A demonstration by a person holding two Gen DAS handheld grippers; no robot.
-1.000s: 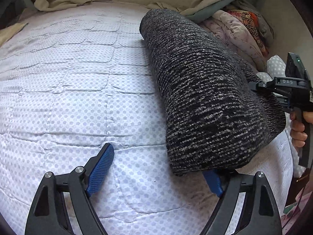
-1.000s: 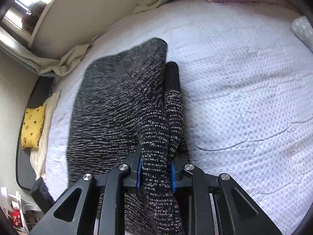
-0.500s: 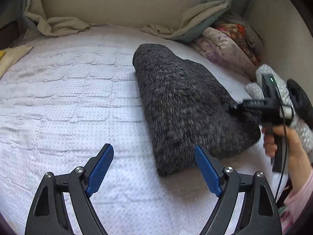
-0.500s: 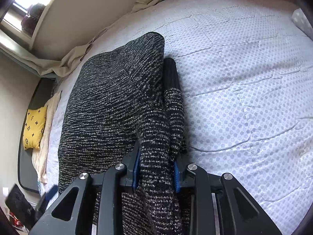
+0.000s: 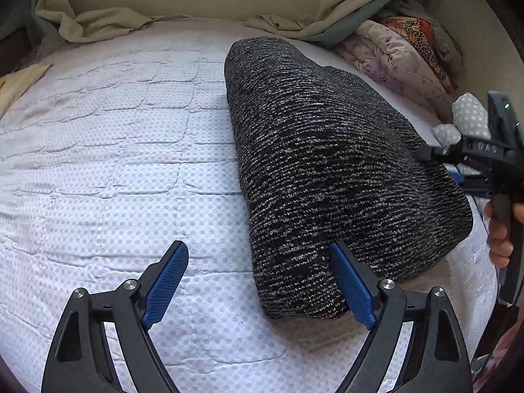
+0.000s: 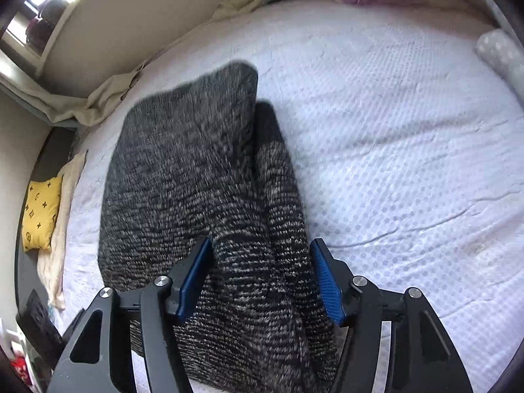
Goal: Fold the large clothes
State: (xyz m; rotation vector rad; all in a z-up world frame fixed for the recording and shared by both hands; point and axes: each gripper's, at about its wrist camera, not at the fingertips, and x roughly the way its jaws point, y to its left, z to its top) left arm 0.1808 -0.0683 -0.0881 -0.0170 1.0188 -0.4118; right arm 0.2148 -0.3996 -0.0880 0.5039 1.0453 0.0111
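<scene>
Right wrist view: sweater (image 6: 196,196) is straddled by right tongs (image 6: 260,281), just spread, pads clear; long axis runs ahead; left tongs (image 5: 258,281) are spread, empty.

I see bed (image 5: 98,170) w/ white dotted quilted cover | folded black-grey knit garment (image 5: 327,170) lies on it, right of ctr | beige sheet (image 5: 108,23) bunched along far edge | floral bedding pile (image 5: 399,52) at far right corner | yellow cushion (image 6: 41,213) beside mattress edge, right-wrist view
</scene>
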